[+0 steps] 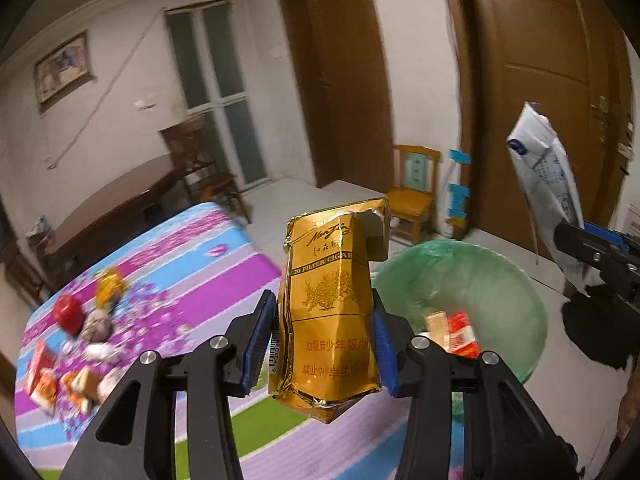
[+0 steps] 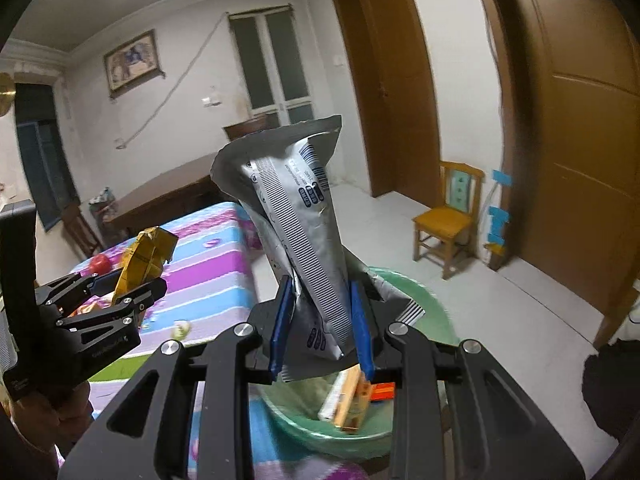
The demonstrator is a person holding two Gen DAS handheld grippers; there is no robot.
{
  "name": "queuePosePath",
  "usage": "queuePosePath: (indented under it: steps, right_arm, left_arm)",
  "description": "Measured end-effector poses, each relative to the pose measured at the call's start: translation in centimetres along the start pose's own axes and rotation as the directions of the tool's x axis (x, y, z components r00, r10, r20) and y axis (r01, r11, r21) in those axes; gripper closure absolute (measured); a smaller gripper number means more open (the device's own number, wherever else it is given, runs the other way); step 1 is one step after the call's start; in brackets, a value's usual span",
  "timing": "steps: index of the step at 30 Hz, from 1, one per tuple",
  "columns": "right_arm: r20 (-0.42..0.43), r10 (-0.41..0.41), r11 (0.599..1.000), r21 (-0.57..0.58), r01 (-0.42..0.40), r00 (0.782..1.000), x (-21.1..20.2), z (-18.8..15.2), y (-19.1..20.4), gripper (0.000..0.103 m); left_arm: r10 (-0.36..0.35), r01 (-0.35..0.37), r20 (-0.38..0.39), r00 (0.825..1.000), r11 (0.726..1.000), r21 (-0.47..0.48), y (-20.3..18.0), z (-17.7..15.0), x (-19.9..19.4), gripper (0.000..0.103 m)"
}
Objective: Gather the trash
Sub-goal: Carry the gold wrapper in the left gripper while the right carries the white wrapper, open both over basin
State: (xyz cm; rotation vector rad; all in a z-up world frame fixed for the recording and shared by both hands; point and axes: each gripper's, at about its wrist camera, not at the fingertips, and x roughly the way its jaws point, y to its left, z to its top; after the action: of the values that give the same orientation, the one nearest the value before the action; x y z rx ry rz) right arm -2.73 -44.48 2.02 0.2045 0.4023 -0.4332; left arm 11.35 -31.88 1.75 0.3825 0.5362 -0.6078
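Observation:
My left gripper (image 1: 320, 340) is shut on a crumpled gold cigarette pack (image 1: 332, 304), held upright over the table's edge. Just right of it stands the bin with a green liner (image 1: 512, 280), with small boxes and wrappers inside. My right gripper (image 2: 322, 332) is shut on a silver-white foil pouch (image 2: 296, 216), which stands upright above the same green-lined bin (image 2: 432, 304). In the right wrist view the left gripper (image 2: 132, 284) shows at left with the gold pack (image 2: 144, 256). From the left wrist camera, the right gripper (image 1: 580, 248) and its pouch (image 1: 548, 176) hang at right.
A table with a striped purple, blue and green cloth (image 1: 224, 264) carries a red apple (image 1: 68, 314), crumpled wrappers and orange cartons (image 1: 48, 380). A small wooden chair (image 2: 448, 216), brown doors (image 2: 580, 120) and a dark wooden table (image 1: 112, 208) stand behind on the pale floor.

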Motion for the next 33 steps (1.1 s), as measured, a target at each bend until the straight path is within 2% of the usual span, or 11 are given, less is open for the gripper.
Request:
queuePosePath:
  steps: [2, 4, 8, 12, 17, 29, 31, 33]
  right_arm:
    - [-0.015, -0.025, 1.000, 0.012, 0.025, 1.000, 0.2, 0.0, -0.9, 0.076]
    - [-0.030, -0.046, 0.998, 0.031, 0.047, 0.998, 0.4, -0.3, -1.8, 0.076]
    - [-0.051, -0.076, 0.995, 0.058, 0.079, 0.996, 0.7, -0.9, -3.2, 0.076]
    - [-0.070, -0.085, 0.993, 0.078, 0.091, 0.994, 1.2, -1.1, -4.0, 0.076]
    - [-0.095, -0.090, 0.991, 0.094, 0.099, 0.991, 1.9, -1.1, -4.5, 0.076]
    - [-0.151, -0.089, 0.989, 0.105, 0.105, 0.985, 3.9, -0.9, -4.8, 0.076]
    - [-0.156, -0.098, 0.989, 0.092, 0.113, 0.983, 4.5, -0.7, -4.3, 0.075]
    - [-0.164, -0.126, 0.988, 0.073, 0.139, 0.978, 5.2, -0.6, -4.3, 0.068]
  left_arm:
    - [-0.076, 0.076, -0.013, 0.997, 0.997, 0.028, -1.4, 0.7, 1.5, 0.056]
    - [-0.108, 0.109, -0.030, 0.994, 0.993, 0.039, -2.2, 1.2, 2.9, 0.056]
    - [-0.120, 0.123, -0.042, 0.992, 0.990, 0.066, -3.9, 1.8, 5.0, 0.056]
    - [-0.171, 0.176, -0.054, 0.984, 0.980, 0.092, -5.2, 2.1, 6.1, 0.056]
    - [-0.194, 0.202, -0.066, 0.979, 0.970, 0.137, -6.8, 2.1, 7.4, 0.056]
    - [-0.234, 0.252, -0.138, 0.962, 0.959, 0.129, -7.2, 1.6, 11.0, 0.056]
    - [-0.231, 0.250, -0.148, 0.962, 0.959, 0.131, -7.0, 1.4, 11.3, 0.050]
    - [-0.218, 0.241, -0.167, 0.962, 0.962, 0.129, -6.9, 1.3, 12.2, 0.039]
